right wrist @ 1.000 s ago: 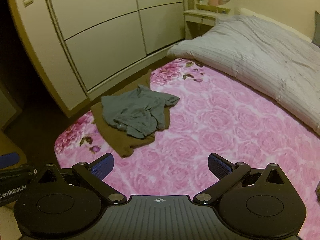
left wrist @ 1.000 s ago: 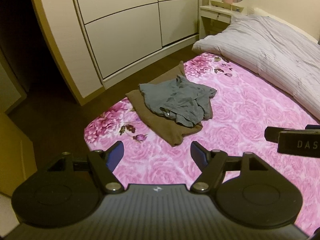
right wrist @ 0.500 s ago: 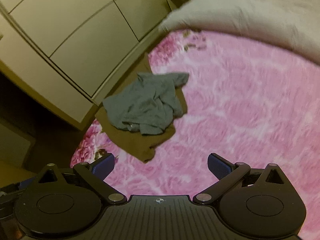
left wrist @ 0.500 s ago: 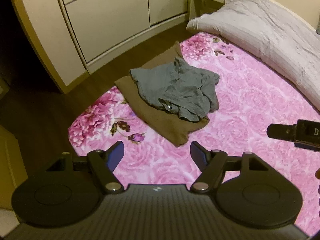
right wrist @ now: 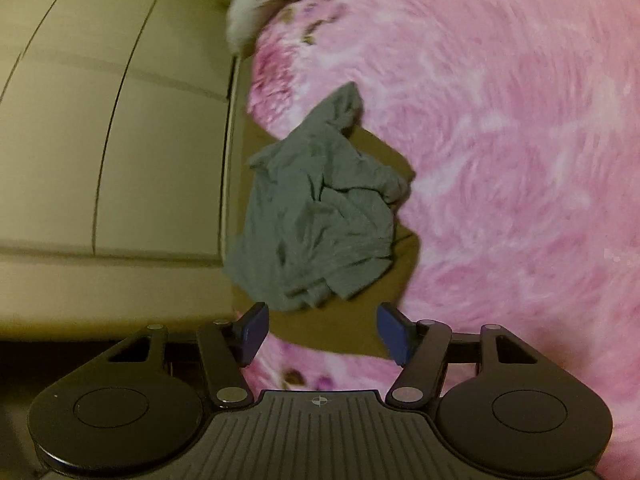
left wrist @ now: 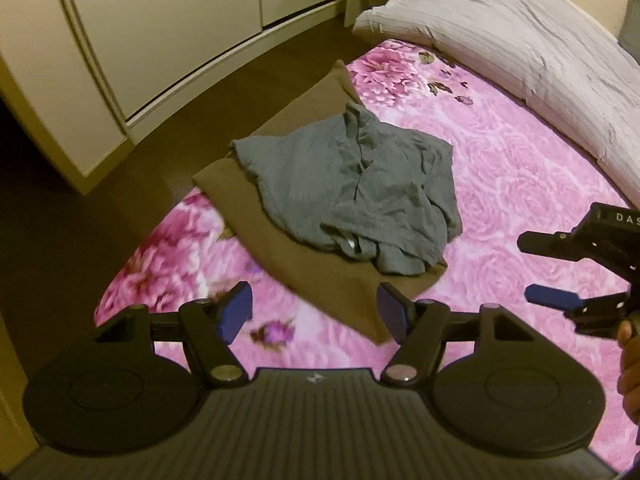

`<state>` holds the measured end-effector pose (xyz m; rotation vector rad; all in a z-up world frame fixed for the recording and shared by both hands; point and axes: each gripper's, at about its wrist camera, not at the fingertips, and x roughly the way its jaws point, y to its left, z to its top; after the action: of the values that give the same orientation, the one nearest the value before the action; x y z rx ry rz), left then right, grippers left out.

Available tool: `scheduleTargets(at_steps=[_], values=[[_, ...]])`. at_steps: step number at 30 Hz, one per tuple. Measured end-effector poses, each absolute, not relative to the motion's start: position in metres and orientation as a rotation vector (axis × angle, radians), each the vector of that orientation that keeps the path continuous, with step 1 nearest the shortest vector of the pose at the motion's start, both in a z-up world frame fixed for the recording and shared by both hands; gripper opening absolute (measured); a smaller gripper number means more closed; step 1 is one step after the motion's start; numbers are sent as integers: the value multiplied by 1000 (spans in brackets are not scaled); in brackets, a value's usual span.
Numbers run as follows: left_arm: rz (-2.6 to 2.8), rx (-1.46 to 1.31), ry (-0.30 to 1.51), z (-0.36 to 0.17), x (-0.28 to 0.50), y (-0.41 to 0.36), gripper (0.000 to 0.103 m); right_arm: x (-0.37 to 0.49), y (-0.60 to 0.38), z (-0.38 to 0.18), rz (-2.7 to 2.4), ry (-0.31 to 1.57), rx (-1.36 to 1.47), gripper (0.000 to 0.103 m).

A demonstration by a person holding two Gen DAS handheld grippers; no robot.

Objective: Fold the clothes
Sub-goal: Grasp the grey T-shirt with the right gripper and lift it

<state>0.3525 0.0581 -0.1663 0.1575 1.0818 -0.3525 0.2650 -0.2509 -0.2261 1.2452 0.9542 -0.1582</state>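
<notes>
A crumpled grey garment (left wrist: 352, 192) lies on top of a flat brown garment (left wrist: 280, 248) at the edge of a pink floral bedspread (left wrist: 520, 184). My left gripper (left wrist: 314, 314) is open and empty, hovering just short of the brown garment's near corner. My right gripper (right wrist: 320, 332) is open and empty, rolled sideways, close above the near edge of the grey garment (right wrist: 316, 216) and the brown garment (right wrist: 352, 328). The right gripper also shows at the right edge of the left wrist view (left wrist: 560, 268), to the right of the pile.
A striped white duvet (left wrist: 520, 40) lies along the far side of the bed. Cream wardrobe doors (left wrist: 160, 32) stand beyond a strip of dark wooden floor (left wrist: 80, 208) on the left. The bed edge runs just left of the garments.
Both grippers have moved closer to the garment pile. The right gripper has rolled sideways and dropped low over the grey garment. Both stay open.
</notes>
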Motion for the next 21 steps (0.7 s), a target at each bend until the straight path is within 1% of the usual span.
scheduleTargets(at_steps=[8,10,18,20,21], values=[[-413,147,1133,-208,410,52,64,292,-263,-288,-282,920,1429,60],[-414,148,1153,-220,418,49,64,301,-263,-305,-303,925,1454,52],[-398,149,1217,-253,437,46,64,328,-263,-363,-374,990,1497,52],[-394,150,1221,-255,439,46,64,330,-263,-368,-366,994,1503,29],[-392,149,1220,-254,440,46,64,331,-263,-368,-355,991,1504,16]])
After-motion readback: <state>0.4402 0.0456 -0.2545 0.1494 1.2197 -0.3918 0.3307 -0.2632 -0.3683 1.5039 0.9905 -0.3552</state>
